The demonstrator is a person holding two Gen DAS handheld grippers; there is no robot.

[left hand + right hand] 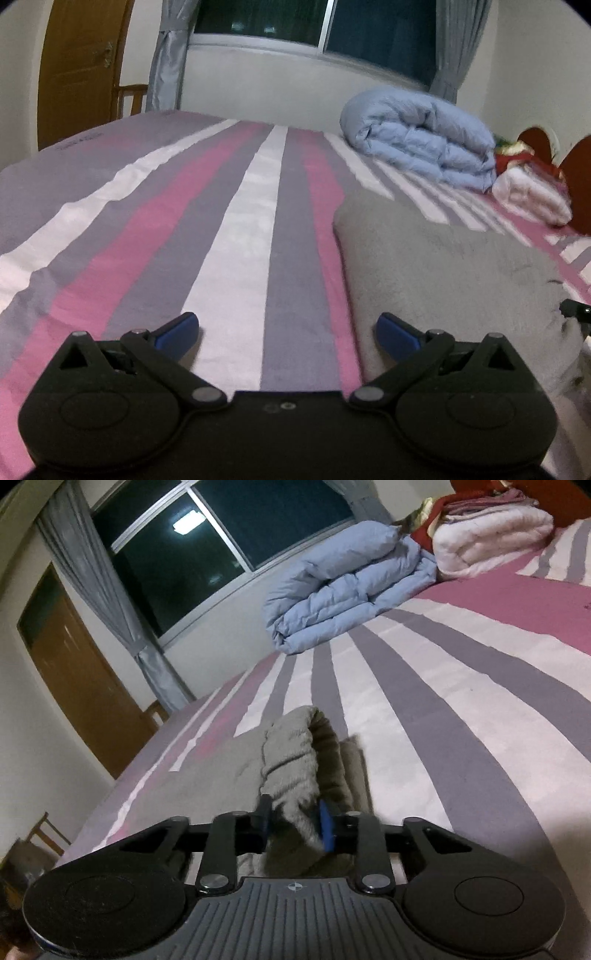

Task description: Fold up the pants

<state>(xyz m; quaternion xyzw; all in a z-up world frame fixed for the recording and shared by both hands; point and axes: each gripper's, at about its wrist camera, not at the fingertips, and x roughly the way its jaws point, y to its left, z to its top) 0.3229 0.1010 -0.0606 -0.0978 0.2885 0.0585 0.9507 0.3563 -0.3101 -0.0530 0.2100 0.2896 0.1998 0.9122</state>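
Note:
The grey fleece pants (454,273) lie on the striped bed, to the right of my left gripper (287,332). The left gripper is open and empty, with its blue pads over the bedsheet at the pants' left edge. In the right wrist view my right gripper (295,823) is shut on a bunched fold of the pants (295,760) and holds it lifted off the bed. The rest of the pants spreads flat to the left of that fold. A black part of the right gripper (576,310) shows at the right edge of the left wrist view.
The bed has a pink, grey and white striped sheet (236,236). A folded blue quilt (421,140) and a white folded blanket (532,195) lie near the headboard. A window (207,550), grey curtains and a wooden door (81,686) stand beyond the bed.

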